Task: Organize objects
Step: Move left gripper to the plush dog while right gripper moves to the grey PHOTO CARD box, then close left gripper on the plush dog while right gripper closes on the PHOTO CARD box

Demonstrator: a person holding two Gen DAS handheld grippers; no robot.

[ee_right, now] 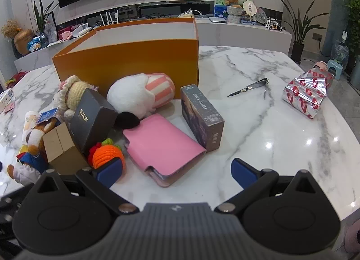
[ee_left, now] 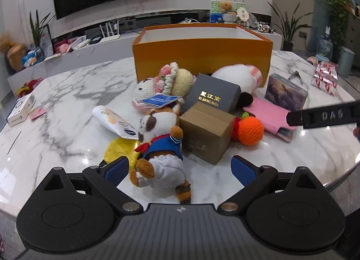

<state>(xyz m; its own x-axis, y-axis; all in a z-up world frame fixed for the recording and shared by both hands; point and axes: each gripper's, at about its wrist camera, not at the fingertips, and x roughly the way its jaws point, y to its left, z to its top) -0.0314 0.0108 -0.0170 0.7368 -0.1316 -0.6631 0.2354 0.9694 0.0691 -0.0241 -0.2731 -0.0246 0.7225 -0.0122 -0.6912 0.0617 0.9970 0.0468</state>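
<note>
An open orange box point(ee_left: 202, 53) point(ee_right: 126, 62) stands at the back of a marble table point(ee_left: 67, 107). A pile lies in front of it: a raccoon plush in blue point(ee_left: 162, 147), a brown carton point(ee_left: 207, 134), a dark box with gold lettering point(ee_left: 213, 95) point(ee_right: 92, 116), a crocheted orange point(ee_left: 250, 131) point(ee_right: 108, 155), a pink wallet point(ee_right: 164, 145), a grey card box point(ee_right: 202, 116) and a white plush with pink stripes point(ee_right: 141, 95). My left gripper point(ee_left: 181, 170) is open, straddling the raccoon's legs. My right gripper point(ee_right: 176, 172) is open over the wallet's near edge.
A yellow item point(ee_left: 121, 149) and a white tube point(ee_left: 112, 118) lie left of the raccoon. Nail clippers point(ee_right: 249, 87) and a silver packet with red hearts point(ee_right: 306, 93) sit on the right of the table. A small white box point(ee_left: 21, 109) is at the left edge.
</note>
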